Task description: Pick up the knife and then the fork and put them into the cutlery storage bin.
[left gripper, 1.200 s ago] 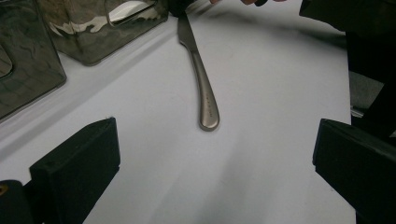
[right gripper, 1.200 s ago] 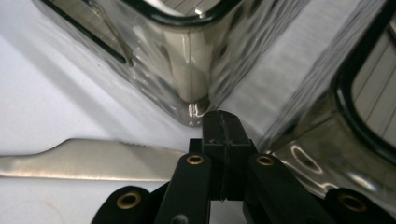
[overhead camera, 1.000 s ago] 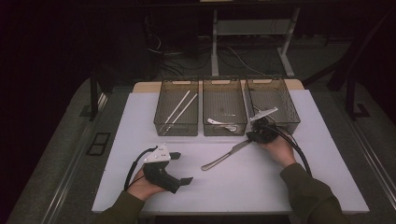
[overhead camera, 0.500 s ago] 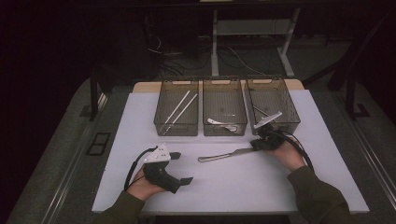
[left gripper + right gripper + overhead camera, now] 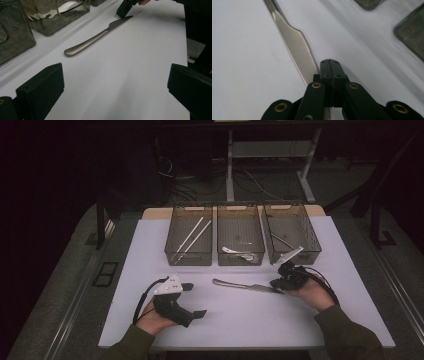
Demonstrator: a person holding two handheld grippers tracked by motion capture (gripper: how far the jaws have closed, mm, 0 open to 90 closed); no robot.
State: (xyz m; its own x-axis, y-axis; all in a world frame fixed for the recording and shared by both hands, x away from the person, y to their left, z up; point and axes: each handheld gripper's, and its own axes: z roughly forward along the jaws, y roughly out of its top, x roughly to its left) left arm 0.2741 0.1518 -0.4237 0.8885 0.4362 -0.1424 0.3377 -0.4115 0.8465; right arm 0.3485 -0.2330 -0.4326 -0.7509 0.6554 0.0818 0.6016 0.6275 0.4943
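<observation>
A dark room with cables and metal stand legs lies behind a white bench (image 5: 240,320) that carries three clear bins (image 5: 240,234) in a row. A table knife (image 5: 247,286) lies flat on the bench in front of the middle bin, handle toward the left. The right gripper (image 5: 329,65) has its jaws pressed together on the blade's tip end, which runs under them in the right gripper view. The left gripper (image 5: 194,300) rests on the bench well apart from the knife, jaws wide and empty. A second ago the knife slanted with its handle nearer the person; it now lies almost level across the bench, and the right hand (image 5: 312,292) sits farther right.
</observation>
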